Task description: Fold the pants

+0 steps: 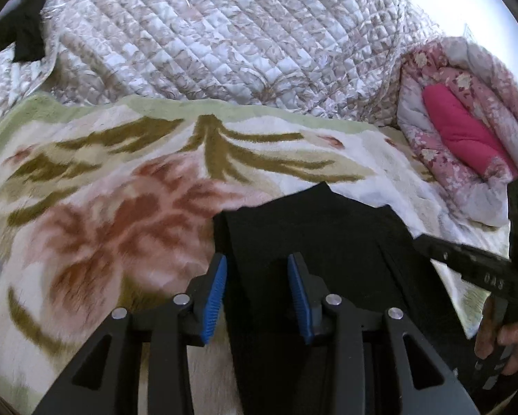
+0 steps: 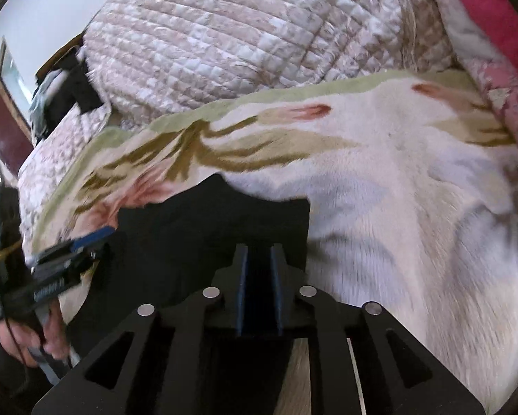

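Observation:
Black pants (image 1: 328,228) lie folded on a floral fleece blanket (image 1: 120,207). My left gripper (image 1: 257,259) hangs open just above their left part, the blue pads (image 1: 217,290) wide apart and black cloth showing under the gap. In the right wrist view my right gripper (image 2: 259,252) stands over the right part of the pants (image 2: 189,228), its pads only a narrow slot apart, with dark cloth behind the slot and no pinch visible. It enters the left wrist view from the right as the right gripper (image 1: 423,240). The left gripper (image 2: 82,249) shows at the pants' left edge.
A quilted cream cover (image 1: 224,34) rises behind the blanket. A pink floral quilt (image 1: 466,121) is bunched at the far right. A dark item (image 1: 27,34) lies at the far left. A person's hand (image 2: 34,332) holds the left tool.

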Available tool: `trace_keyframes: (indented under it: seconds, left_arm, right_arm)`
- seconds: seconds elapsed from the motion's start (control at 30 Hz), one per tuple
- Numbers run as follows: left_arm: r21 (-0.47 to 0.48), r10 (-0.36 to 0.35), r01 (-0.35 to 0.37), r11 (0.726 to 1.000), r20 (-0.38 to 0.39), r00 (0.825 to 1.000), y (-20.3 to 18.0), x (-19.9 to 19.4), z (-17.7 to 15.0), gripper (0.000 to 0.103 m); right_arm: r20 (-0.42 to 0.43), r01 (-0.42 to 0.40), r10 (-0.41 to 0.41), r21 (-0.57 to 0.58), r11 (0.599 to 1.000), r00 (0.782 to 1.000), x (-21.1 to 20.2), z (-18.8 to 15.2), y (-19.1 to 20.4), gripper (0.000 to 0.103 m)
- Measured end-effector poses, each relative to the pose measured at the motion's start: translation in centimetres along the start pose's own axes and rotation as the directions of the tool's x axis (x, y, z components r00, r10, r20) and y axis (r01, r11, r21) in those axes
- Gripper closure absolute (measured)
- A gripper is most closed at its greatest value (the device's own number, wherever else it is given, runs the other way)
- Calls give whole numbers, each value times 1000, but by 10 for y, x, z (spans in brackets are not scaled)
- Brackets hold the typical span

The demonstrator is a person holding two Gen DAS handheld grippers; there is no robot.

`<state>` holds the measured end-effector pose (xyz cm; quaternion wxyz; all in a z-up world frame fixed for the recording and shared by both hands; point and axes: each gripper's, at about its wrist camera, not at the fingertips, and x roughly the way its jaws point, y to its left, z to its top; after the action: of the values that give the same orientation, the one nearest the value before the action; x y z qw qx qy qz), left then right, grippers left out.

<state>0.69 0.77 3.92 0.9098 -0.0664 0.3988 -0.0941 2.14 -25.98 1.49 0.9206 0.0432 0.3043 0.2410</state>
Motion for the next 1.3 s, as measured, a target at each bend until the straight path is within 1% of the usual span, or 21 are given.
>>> trace_keyframes:
  seconds: [0.03,0.13,0.2,0.23,0.27,0.3,0.33,0.37,0.4,0.43,0.47,0.5,0.67,0.73,0.8,0.9,1.07,1.13,1.2,1.3]
  left_arm:
    - [7,-8,8,1000,6,1000,-2,-8,-4,64]
    - [37,-43,43,998,20,999,-13,-30,-18,64]
    - [55,-78,77,996,18,997,-21,-41,-29,64]
    - [68,-83,82,994,11,996,-25,-43,-35,64]
    - [84,-81,80,993,4,997,-28,-45,-40,64]
    - [101,-78,78,992,-6,997,-30,-44,-47,64]
    - [112,-72,74,991,-21,997,-31,-42,-54,64]
    - [119,-56,59,991,-25,998,-31,-41,-61,63]
    - [127,-37,39,991,-17,999,-29,-41,-66,60]
    - [125,-37,38,991,-14,999,-27,-41,-68,60]
    - [112,-41,42,993,-14,999,-24,-42,-68,59]
    - [97,-41,42,994,-18,999,-22,-42,-67,55]
    - [79,-36,38,996,-24,999,-19,-38,-68,52]
    - [70,-32,33,997,-24,999,-19,-38,-69,51]
    - [63,-30,31,997,-26,999,-18,-39,-68,51]
    - [83,11,-10,997,-15,1000,-19,-44,-65,54]
    - [63,36,-35,997,-16,999,-13,-52,-59,58]
    - [69,29,-28,997,-7,1000,-17,-57,-56,58]
    - [82,4,-4,997,6,1000,-25,-61,-54,58]
    - [119,-21,21,993,-2,1000,-35,-58,-55,58]
  right_arm:
    - [-5,-4,4,-11,1000,1000,-6,-8,5,87]
    - [0,22,-22,-61,998,1000,-21,-27,22,86]
    - [0,12,-12,-91,996,1000,-29,-38,35,86]
    - [2,18,-18,-111,994,1000,-32,-44,42,86]
    - [0,26,-26,-136,990,1000,-31,-51,47,86]
    - [-21,26,-30,-165,986,999,-28,-59,52,86]
    - [-30,33,-39,-196,980,999,-25,-67,54,83]
    - [8,44,-43,-228,973,999,-27,-75,56,82]
    - [30,52,-46,-247,968,998,-29,-78,57,82]
    - [36,55,-47,-259,964,998,-29,-81,57,81]
    - [41,54,-45,-260,964,998,-29,-82,57,81]
    - [41,51,-42,-254,966,998,-27,-81,55,81]
    - [60,66,-51,-263,963,997,-27,-83,56,80]
    - [68,62,-46,-244,968,997,-28,-85,55,80]
    - [60,57,-44,-225,973,997,-29,-85,55,80]
    - [32,61,-55,-221,973,998,-36,-78,56,80]
    - [29,59,-55,-172,983,998,-46,-75,51,80]
    - [32,41,-35,-188,981,999,-49,-77,57,80]
    - [28,26,-20,-215,976,999,-48,-81,63,80]
    - [-10,25,-29,-233,972,1000,-36,-88,64,80]
